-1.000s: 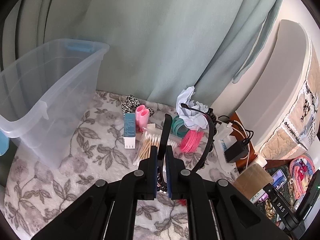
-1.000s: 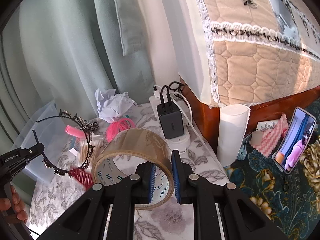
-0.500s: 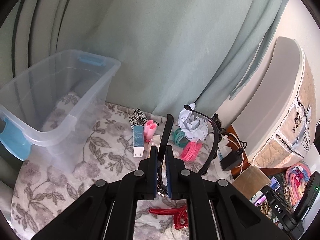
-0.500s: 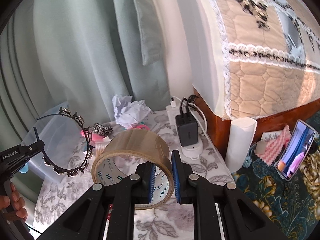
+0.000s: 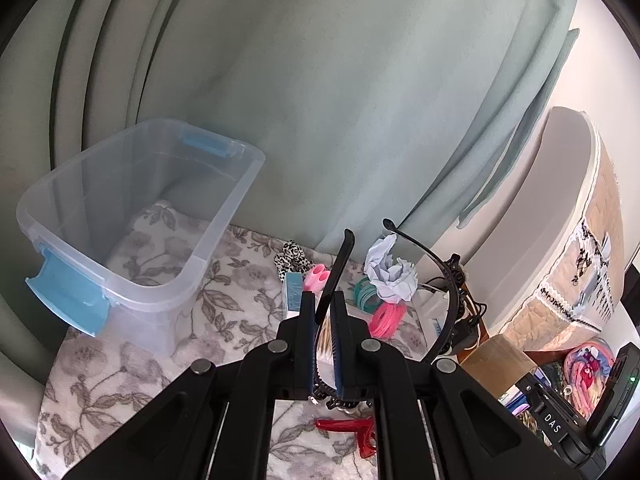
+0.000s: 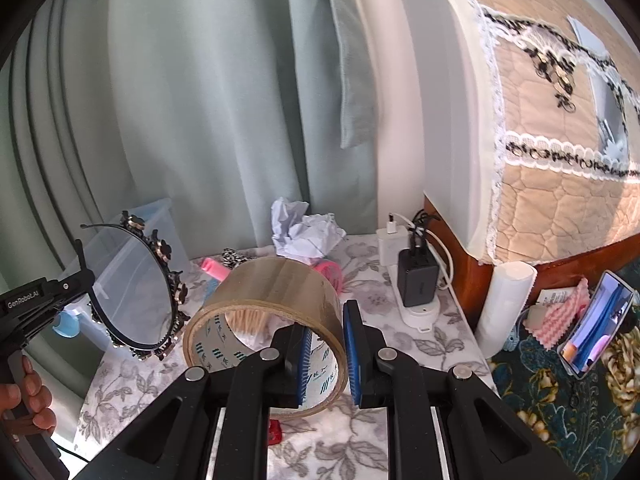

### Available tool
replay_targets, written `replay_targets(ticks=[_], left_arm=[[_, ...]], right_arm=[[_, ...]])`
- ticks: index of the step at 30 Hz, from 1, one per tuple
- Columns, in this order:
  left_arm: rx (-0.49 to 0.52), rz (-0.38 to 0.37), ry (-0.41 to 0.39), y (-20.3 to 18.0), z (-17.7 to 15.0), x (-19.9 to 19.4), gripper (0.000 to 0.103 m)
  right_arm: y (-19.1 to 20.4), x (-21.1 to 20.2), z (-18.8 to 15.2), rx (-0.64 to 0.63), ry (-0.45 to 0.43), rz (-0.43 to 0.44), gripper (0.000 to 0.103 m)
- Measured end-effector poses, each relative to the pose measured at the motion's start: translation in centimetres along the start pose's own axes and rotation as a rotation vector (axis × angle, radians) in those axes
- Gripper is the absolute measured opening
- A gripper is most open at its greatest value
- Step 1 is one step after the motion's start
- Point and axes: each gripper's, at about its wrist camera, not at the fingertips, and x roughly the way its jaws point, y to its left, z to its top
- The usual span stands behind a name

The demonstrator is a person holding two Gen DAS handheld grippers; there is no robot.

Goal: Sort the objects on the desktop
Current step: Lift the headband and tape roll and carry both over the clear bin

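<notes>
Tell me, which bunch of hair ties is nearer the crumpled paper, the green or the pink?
The green hair ties. They lie right against the crumpled paper, partly tucked under its edge. The pink hair ties lie just below, a bit farther out.

The black headband (image 5: 446,300), a thin arc studded with dark flower ornaments, is clamped between the left gripper's (image 5: 323,320) blue pads and held above the table, open ends pointing up. The roll of brown packing tape (image 6: 276,296), with a printed white inner core, is held on its edge in the air, its wall pinched between the right gripper's (image 6: 327,346) pads.

The clear plastic bin (image 5: 132,216) with blue latches stands on the floral cloth to the left. Lying on the cloth: a crumpled white paper ball (image 5: 390,272), green hair ties (image 5: 366,292), pink coiled ties (image 5: 386,316), a pink roller (image 5: 318,278), a leopard-print scrunchie (image 5: 290,258), a small blue-white box (image 5: 292,292), and a red hair clip (image 5: 352,430).
</notes>
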Motion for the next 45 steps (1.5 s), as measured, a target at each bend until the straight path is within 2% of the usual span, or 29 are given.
replay_targets(ticks=[11, 19, 34, 45], left_arm=[[-0.013, 0.021, -0.047, 1.5, 1.3, -2.3, 0.007], [-0.018, 0.042, -0.091, 3.0, 3.0, -4.3, 0.007], [-0.029, 0.163, -0.183, 7.5, 7.7, -6.9, 0.007], [-0.035, 0.283, -0.214, 10.9, 10.6, -7.4, 0.007]], right_arm=[[3.2, -0.7, 1.1, -0.050, -0.022, 0.029, 0.017], [6.1, -0.9, 2.4, -0.083, -0.040, 0.081, 0.017], [15.1, 1.8, 5.5, -0.189, -0.055, 0.229, 0.017], [21.6, 5.0, 7.7, -0.255, -0.039, 0.312, 0.017]])
